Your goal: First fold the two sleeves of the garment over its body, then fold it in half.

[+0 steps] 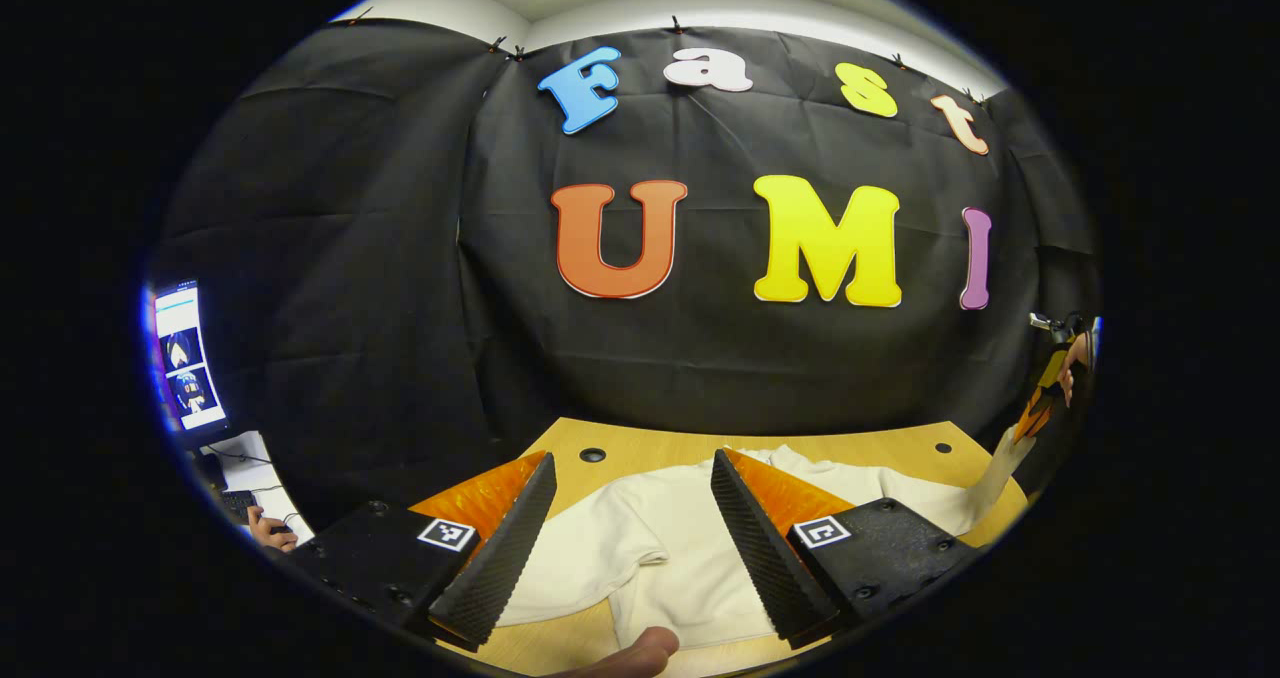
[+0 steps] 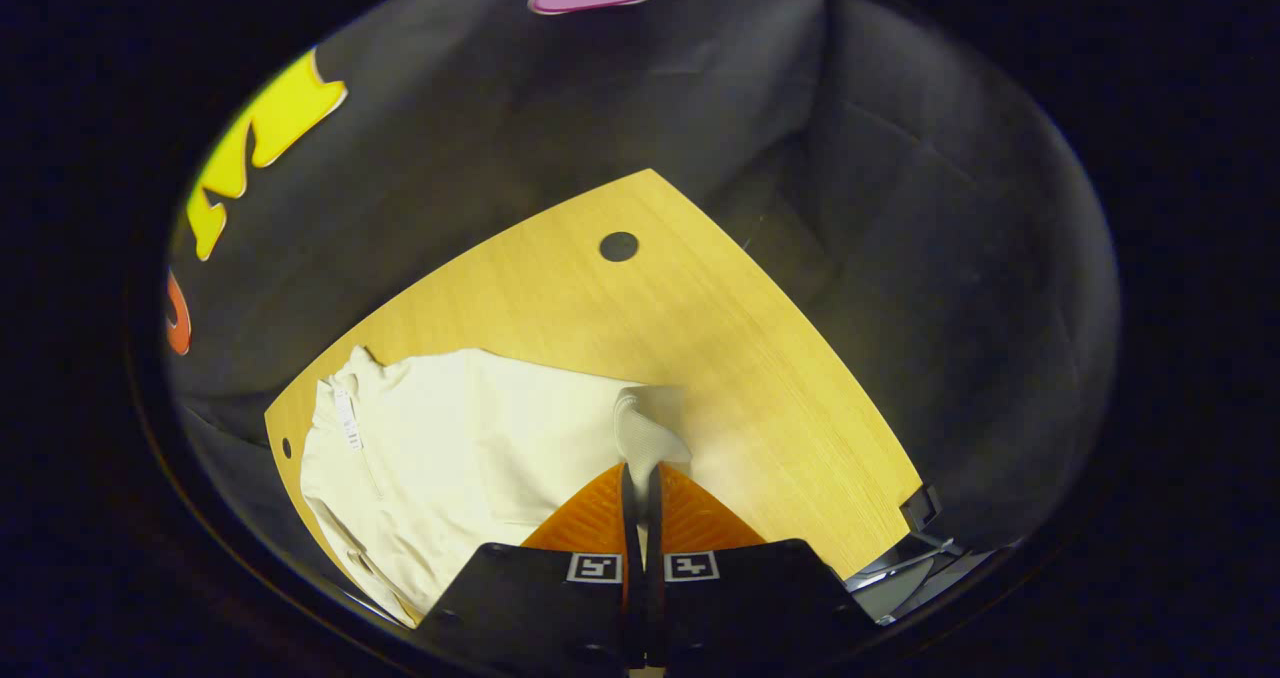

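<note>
Right gripper view: the right claw (image 2: 640, 488) is closed, both fingers pinched on the ribbed cuff of a sleeve (image 2: 648, 436) and holding it lifted above the desk (image 2: 720, 328). From the cuff, the cream garment (image 2: 450, 448) spreads toward the desk's far-left corner, its collar and tag (image 2: 347, 418) lying near that edge.

Left gripper view: the left claw (image 1: 630, 538) hangs wide open above the garment's body with nothing between its fingers; beneath it the other sleeve (image 1: 580, 568) appears to lie across or beside the body — the fisheye does not settle which. The right claw (image 1: 1040, 408) shows at the far right, the held sleeve stretched up to it from the desk.

Judged risks: the cuff is held by little cloth, so a quick swing may pull it free; dragging rather than lifting could tow the whole garment toward an edge — it already lies close to the left edge and the near edge — and rumple the body.

Open room: bare wood stretches to the right and far edges, broken by a round cable hole (image 2: 618, 246); the booth wall stands close behind the far edge.
</note>
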